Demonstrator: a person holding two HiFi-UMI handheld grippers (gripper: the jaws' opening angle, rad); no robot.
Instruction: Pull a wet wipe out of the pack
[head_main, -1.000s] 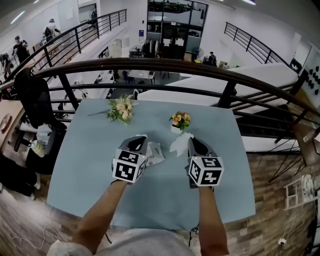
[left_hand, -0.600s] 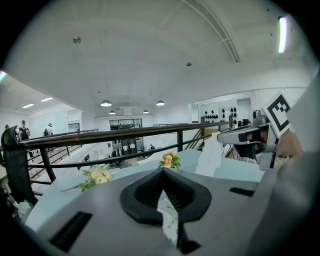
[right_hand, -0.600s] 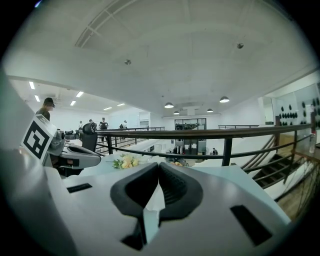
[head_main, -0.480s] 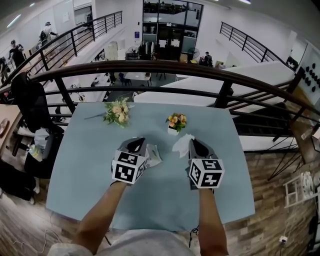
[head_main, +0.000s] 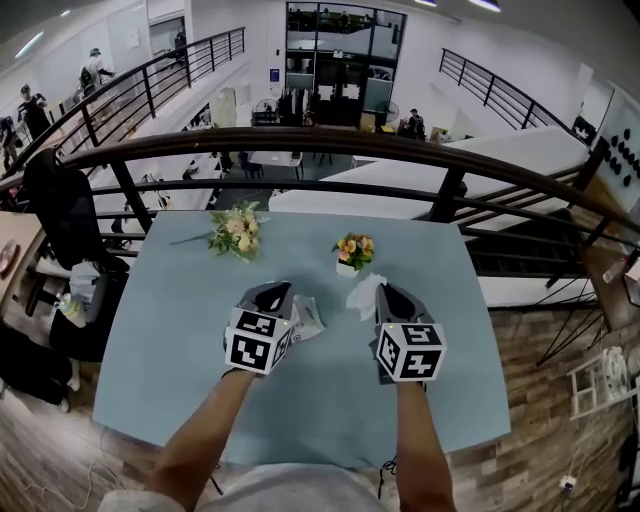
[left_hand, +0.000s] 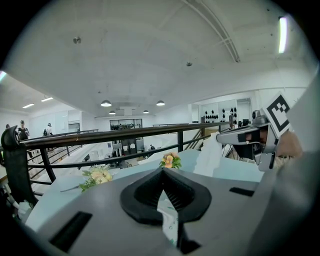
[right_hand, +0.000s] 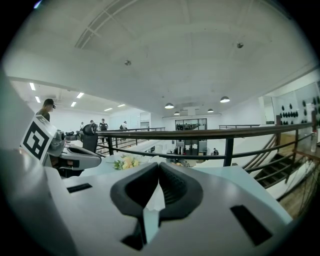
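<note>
Left gripper (head_main: 272, 295) is clamped shut on an edge of the pack (head_main: 306, 314) over the pale blue bench (head_main: 170, 330). At its 3 o'clock, the right gripper (head_main: 386, 292) is pinched shut on the white wet wipe (head_main: 361, 296), which stands up at that gripper's 11 o'clock.

The wipe looks mostly drawn out, so I judge the step in hand to be finishing the pull. The left grip should anchor the pack firmly. The right gripper should draw away toward 3 o'clock in one straight, steady line, since a jerk could tear the sheet or drag a second one along. The small flower pot (head_main: 352, 250) at the wipe's 12 o'clock needs a clear berth.

The left gripper's body covers much of the pack in the head view, and no view shows its opening. I cannot tell whether the wipe's far end is free, nor whether the pack rests on the bench. Each gripper view shows only a sliver of what is pinched.
</note>
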